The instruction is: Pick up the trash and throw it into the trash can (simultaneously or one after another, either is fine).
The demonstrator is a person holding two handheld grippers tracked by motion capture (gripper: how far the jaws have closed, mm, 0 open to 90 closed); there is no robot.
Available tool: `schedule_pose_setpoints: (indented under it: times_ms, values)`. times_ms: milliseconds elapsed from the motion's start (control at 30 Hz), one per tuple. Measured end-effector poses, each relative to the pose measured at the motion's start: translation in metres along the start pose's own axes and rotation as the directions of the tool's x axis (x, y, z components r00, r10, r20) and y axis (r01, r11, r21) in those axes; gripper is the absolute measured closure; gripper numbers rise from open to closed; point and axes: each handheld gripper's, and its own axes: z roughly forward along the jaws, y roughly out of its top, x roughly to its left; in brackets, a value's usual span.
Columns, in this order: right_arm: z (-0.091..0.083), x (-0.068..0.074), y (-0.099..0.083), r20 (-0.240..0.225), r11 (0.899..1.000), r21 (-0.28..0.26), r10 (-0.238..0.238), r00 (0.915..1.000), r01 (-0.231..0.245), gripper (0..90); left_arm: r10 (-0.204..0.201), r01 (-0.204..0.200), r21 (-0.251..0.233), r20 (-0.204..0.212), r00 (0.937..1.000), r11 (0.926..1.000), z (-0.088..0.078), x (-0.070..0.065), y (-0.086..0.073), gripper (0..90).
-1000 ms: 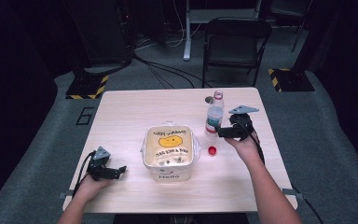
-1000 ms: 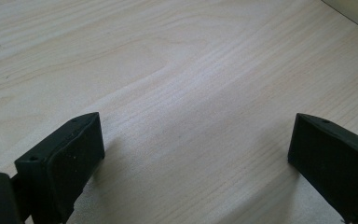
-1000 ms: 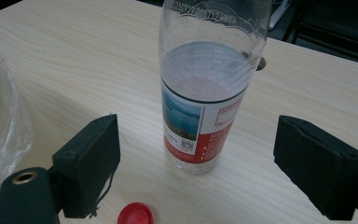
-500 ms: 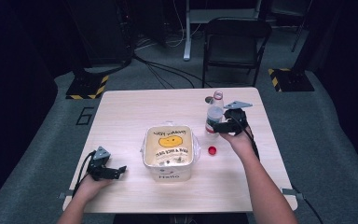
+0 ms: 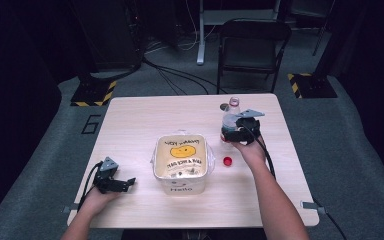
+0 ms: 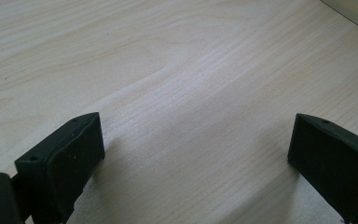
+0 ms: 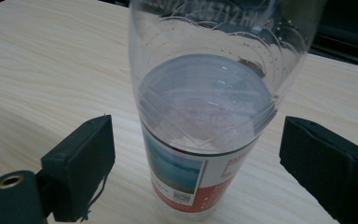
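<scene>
While the left gripper (image 5: 114,183) is resting low on the near left part of the table (image 5: 145,120), the right gripper (image 5: 236,134) is working at the far right side, up against a clear plastic bottle (image 5: 230,119). The bottle is standing upright and uncapped, partly filled with water, and carrying a printed label with a red band low on its body. In the right gripper view the bottle (image 7: 209,116) is sitting between the two black jaws, which are standing wide on either side of it with a visible gap at each pad, so nothing is being squeezed. Those jaws have just been opening, with the bottle between them and not gripped.

A small red cap (image 5: 227,161) is lying on the table just in front of the bottle, near the person's right hand (image 5: 250,150), and apart from both grippers. Beside it, toward the middle of the table, a square container (image 5: 182,162) is sitting with a yellow lid bearing a smiling face and some lettering; a clear wrapping is showing around its sides.

In the left gripper view the jaws are spreading wide over bare wood, holding nothing. The person's left hand (image 5: 97,197) is gripping that tool, well apart from the container. A dark chair (image 5: 252,50) is standing beyond the table's far edge.
</scene>
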Motion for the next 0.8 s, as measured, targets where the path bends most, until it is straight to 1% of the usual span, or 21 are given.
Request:
schedule_pose_setpoints:
  times_ms: [67,133,167,233,333,400,533,600,633,700,733,767,800]
  values:
    - [0.003,-0.001,-0.001,0.003,1.000,-0.003,0.022,0.9998,-0.022,9.8,0.000,0.000,0.000,0.000,1.0000,1.0000,0.000,0.000,0.000,3.5]
    - [0.004,-0.002,-0.002,0.003,1.000,-0.008,0.023,0.9997,-0.023,9.8,0.000,0.000,0.000,0.000,1.0000,1.0000,0.000,0.000,0.000,3.5]
    - [0.006,-0.003,-0.003,-0.003,0.999,-0.021,0.045,0.9990,-0.045,10.8,0.001,-0.001,0.000,0.001,1.0000,1.0000,0.000,0.000,0.000,3.5]
    - [0.007,-0.004,-0.003,-0.007,0.998,-0.034,0.056,0.9984,-0.056,11.4,0.001,-0.001,0.000,0.001,1.0000,1.0000,0.000,0.000,0.000,3.5]
    - [0.008,-0.002,-0.004,-0.007,0.998,-0.037,0.051,0.9987,-0.051,11.6,0.002,-0.002,-0.002,0.000,1.0000,1.0000,0.000,0.000,0.000,3.5]
    - [0.010,0.000,-0.004,0.006,0.999,-0.042,0.030,0.9995,-0.030,11.7,0.003,-0.003,-0.001,0.000,1.0000,1.0000,0.000,0.000,0.000,3.5]
    - [0.011,0.001,-0.004,0.014,0.998,-0.056,0.037,0.9992,-0.036,13.0,0.002,-0.002,-0.001,0.000,1.0000,1.0000,0.000,0.000,0.000,3.5]
    - [0.013,0.001,-0.004,0.020,0.997,-0.066,0.034,0.9992,-0.033,13.5,0.002,-0.002,-0.001,0.000,1.0000,1.0000,0.000,0.000,0.000,3.5]
    - [0.013,0.002,-0.004,0.030,0.996,-0.080,0.029,0.9991,-0.027,13.8,0.003,-0.003,-0.001,0.000,1.0000,1.0000,0.000,0.000,0.000,3.5]
    - [0.014,0.002,-0.004,0.029,0.996,-0.085,0.030,0.9991,-0.027,14.3,0.002,-0.002,0.000,0.001,1.0000,1.0000,0.000,0.000,0.000,3.5]
    - [0.014,0.003,-0.004,0.034,0.996,-0.087,0.030,0.9990,-0.027,15.3,0.003,-0.003,-0.001,0.000,1.0000,1.0000,0.000,0.000,0.000,3.5]
    - [0.015,0.003,-0.004,0.022,0.996,-0.089,0.033,0.9992,-0.031,19.5,0.003,-0.003,-0.001,0.000,1.0000,1.0000,0.000,0.000,0.000,3.5]
    - [0.015,0.003,-0.004,0.022,0.996,-0.089,0.033,0.9992,-0.031,19.5,0.003,-0.003,-0.001,0.000,1.0000,1.0000,0.000,0.000,0.000,3.5]
